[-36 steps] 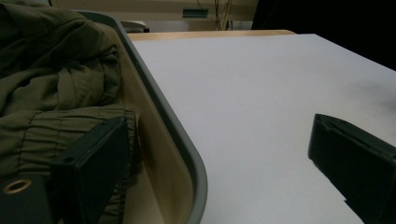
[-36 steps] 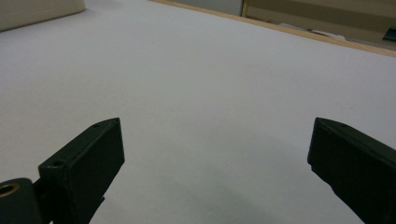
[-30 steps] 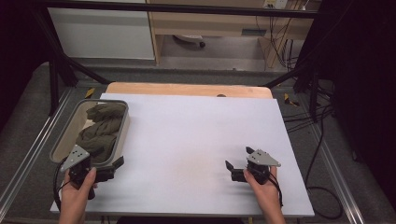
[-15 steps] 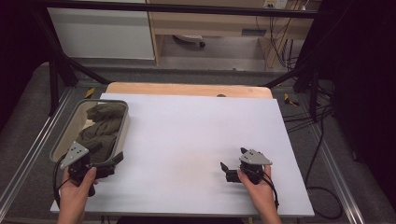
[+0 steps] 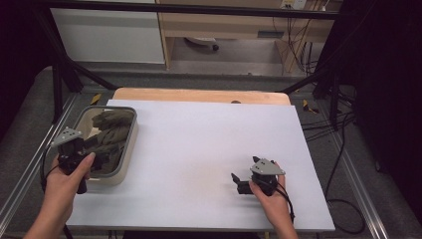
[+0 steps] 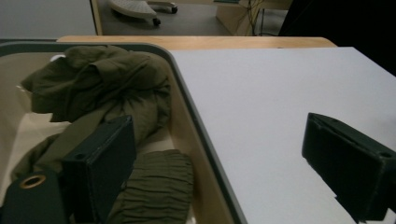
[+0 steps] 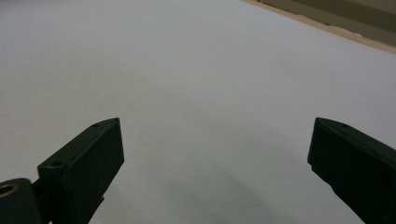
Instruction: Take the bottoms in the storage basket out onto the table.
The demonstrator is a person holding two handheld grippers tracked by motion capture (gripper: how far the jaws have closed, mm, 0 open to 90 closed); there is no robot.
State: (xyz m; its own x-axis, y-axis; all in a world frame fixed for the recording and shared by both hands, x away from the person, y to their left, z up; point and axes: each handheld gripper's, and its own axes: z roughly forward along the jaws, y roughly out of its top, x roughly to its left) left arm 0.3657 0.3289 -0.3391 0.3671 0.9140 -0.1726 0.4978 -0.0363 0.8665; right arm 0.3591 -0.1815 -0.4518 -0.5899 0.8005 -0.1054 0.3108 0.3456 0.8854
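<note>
A beige bin with a dark rim [image 5: 130, 149] stands at the table's left side, and crumpled olive-green cloth [image 5: 112, 132] lies in it. My left gripper [image 5: 97, 158] hovers at the bin's near end, open. In the left gripper view it [image 6: 217, 126] straddles the bin's rim [image 6: 196, 126]: one jaw is over the olive cloth [image 6: 107, 88], the other over the white tabletop [image 6: 280, 84]. My right gripper [image 5: 239, 182] is low over the white tabletop [image 5: 209, 144] at the near right. It [image 7: 215, 126] is open, with bare white surface between its jaws.
A wooden board [image 5: 199, 94] shows past the white sheet's far edge. Black frame posts [image 5: 59, 74] stand at the back left. Cables [image 5: 343, 149] trail on the floor at the right, and a cabinet [image 5: 219, 25] stands beyond the table.
My left gripper has moved away from the near edge and leftward, so it now sits over the bin's near end. The right gripper has drifted slightly left.
</note>
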